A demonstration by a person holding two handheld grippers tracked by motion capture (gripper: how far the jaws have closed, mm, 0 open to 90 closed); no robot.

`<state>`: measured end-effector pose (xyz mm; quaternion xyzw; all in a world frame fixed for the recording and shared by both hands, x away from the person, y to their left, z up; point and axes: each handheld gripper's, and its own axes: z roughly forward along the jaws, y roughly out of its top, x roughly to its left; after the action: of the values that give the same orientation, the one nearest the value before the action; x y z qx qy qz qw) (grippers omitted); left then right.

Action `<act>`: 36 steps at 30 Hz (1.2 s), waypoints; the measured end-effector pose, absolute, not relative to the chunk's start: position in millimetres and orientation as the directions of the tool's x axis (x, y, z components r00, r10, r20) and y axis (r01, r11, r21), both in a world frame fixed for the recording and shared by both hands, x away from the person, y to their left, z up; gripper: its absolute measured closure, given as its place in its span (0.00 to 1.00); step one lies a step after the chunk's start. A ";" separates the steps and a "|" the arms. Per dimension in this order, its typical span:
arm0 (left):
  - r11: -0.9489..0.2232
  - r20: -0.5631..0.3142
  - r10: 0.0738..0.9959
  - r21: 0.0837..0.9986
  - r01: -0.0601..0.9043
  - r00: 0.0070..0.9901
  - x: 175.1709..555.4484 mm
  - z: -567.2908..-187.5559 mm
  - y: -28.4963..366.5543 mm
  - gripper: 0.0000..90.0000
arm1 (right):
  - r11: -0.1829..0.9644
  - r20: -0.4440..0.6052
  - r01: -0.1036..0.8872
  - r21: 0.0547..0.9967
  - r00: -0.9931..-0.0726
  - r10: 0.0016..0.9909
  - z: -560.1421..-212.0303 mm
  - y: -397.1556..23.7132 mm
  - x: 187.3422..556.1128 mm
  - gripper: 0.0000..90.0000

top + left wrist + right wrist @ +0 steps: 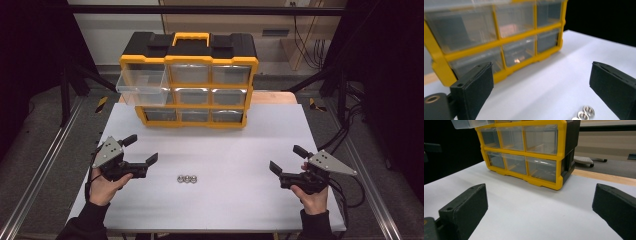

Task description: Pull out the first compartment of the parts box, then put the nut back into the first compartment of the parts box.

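A yellow and black drawer cabinet [190,80] stands at the far middle of the white table [230,200]. Its top left clear drawer [142,86] is pulled out. Three small metal nuts [187,178] lie in a row near the table's front middle. My left gripper [141,150] hovers left of the nuts, open and empty. My right gripper [287,159] is held at the right, open and empty. The left gripper view has the nuts [584,115] low between the jaws and the cabinet [499,42] beyond. The right gripper view faces the cabinet [529,152].
Metal rails [40,165] run along both sides of the table. Black frame posts and cables [350,130] stand at the right. The cabinet's other drawers are pushed in.
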<state>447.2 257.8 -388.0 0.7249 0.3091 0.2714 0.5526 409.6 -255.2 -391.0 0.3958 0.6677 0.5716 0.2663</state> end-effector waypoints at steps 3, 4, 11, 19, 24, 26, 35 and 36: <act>-0.212 0.044 0.740 0.962 0.172 0.671 447.2 -392.7 255.7 0.07 | 0.036 0.094 0.220 0.975 -0.551 0.829 -391.5 -255.3 409.9 0.01; -0.211 0.036 0.737 0.961 0.179 0.675 447.0 -395.7 254.3 0.07 | 0.045 0.090 0.227 0.973 -0.550 0.830 -391.8 -254.9 409.6 0.01; -0.256 0.054 0.719 0.947 0.191 0.693 446.3 -405.4 247.4 0.06 | 0.060 0.084 0.237 0.970 -0.553 0.829 -394.0 -252.1 410.3 0.01; -0.331 0.069 0.696 0.914 0.235 0.714 449.7 -419.2 237.0 0.04 | 0.059 0.086 0.239 0.969 -0.552 0.829 -395.4 -252.4 410.6 0.01; -0.375 0.076 0.674 0.892 0.252 0.735 451.6 -427.3 227.1 0.04 | 0.058 0.086 0.235 0.970 -0.560 0.824 -395.8 -251.8 410.4 0.01; -0.387 0.078 0.667 0.886 0.255 0.741 451.7 -429.4 224.0 0.04 | 0.054 0.092 0.240 0.969 -0.558 0.825 -395.7 -251.0 410.5 0.01; -0.441 0.088 0.641 0.856 0.271 0.762 453.5 -438.3 211.5 0.04 | 0.063 0.088 0.243 0.968 -0.560 0.824 -396.4 -251.0 410.9 0.01; -0.448 0.086 0.635 0.850 0.275 0.767 453.9 -440.3 208.4 0.04 | 0.055 0.095 0.246 0.968 -0.559 0.824 -396.1 -250.8 410.5 0.01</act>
<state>453.9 208.4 -440.3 0.8268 0.2754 0.2012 0.4472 410.5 -250.8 -396.1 0.3935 0.6796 0.5634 0.2565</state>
